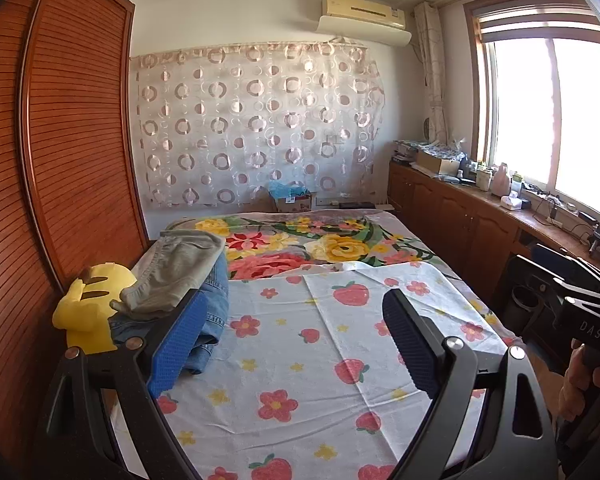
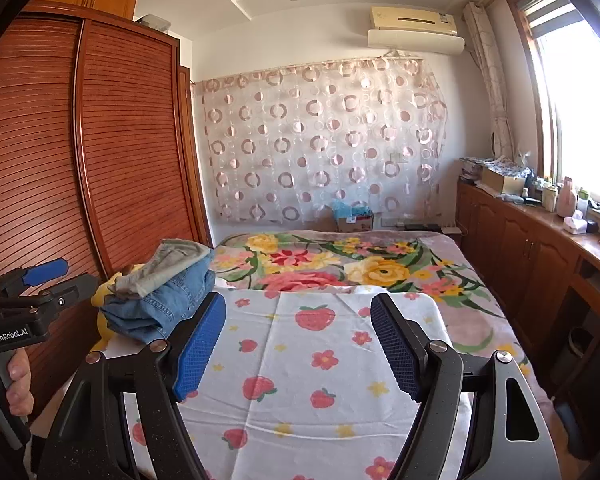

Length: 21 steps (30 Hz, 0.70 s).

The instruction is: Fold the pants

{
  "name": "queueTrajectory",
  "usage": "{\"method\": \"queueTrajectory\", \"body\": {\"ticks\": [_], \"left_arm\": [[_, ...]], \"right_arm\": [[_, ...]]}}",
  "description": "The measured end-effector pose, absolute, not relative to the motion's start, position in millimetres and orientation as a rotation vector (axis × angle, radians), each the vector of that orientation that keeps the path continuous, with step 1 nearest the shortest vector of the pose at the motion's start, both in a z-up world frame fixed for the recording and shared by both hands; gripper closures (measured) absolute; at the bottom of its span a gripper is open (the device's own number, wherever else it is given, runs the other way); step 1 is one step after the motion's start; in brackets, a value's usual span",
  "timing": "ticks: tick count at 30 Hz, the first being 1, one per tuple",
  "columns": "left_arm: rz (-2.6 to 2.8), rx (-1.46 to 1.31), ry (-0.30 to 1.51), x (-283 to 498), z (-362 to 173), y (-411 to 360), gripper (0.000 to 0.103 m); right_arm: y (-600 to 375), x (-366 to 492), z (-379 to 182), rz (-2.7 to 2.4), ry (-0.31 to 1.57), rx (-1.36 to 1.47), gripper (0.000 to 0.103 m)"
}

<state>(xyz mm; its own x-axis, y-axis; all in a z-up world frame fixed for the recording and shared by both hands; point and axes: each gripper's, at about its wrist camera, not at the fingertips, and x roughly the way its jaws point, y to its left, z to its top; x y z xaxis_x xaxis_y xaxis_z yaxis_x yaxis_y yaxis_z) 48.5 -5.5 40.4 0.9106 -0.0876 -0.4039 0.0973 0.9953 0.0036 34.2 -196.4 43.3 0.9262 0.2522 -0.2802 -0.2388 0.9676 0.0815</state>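
A pile of folded pants sits at the bed's left edge: grey pants [image 1: 180, 268] [image 2: 168, 262] on top of blue jeans [image 1: 214, 320] [image 2: 164, 304]. My left gripper [image 1: 296, 344] is open and empty, held above the strawberry sheet [image 1: 312, 360] just right of the pile. It also shows in the right wrist view [image 2: 56, 276] at the far left. My right gripper [image 2: 298, 344] is open and empty above the same sheet [image 2: 300, 360]. Its body shows at the right edge of the left wrist view [image 1: 580, 304].
A yellow plush toy [image 1: 88, 308] lies beside the pile against the wooden wardrobe [image 1: 72, 140]. A floral blanket [image 1: 320, 240] covers the far half of the bed. Low wooden cabinets [image 1: 460, 220] with clutter run along the right under the window.
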Motion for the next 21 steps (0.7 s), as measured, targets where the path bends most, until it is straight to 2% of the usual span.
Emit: {"method": "queueTrajectory", "body": {"ticks": [21], "left_arm": [[-0.082, 0.016, 0.417, 48.8, 38.9, -0.1, 0.013]], "right_arm": [[-197.1, 34.3, 44.6, 0.243, 0.289, 0.036, 0.026]]}}
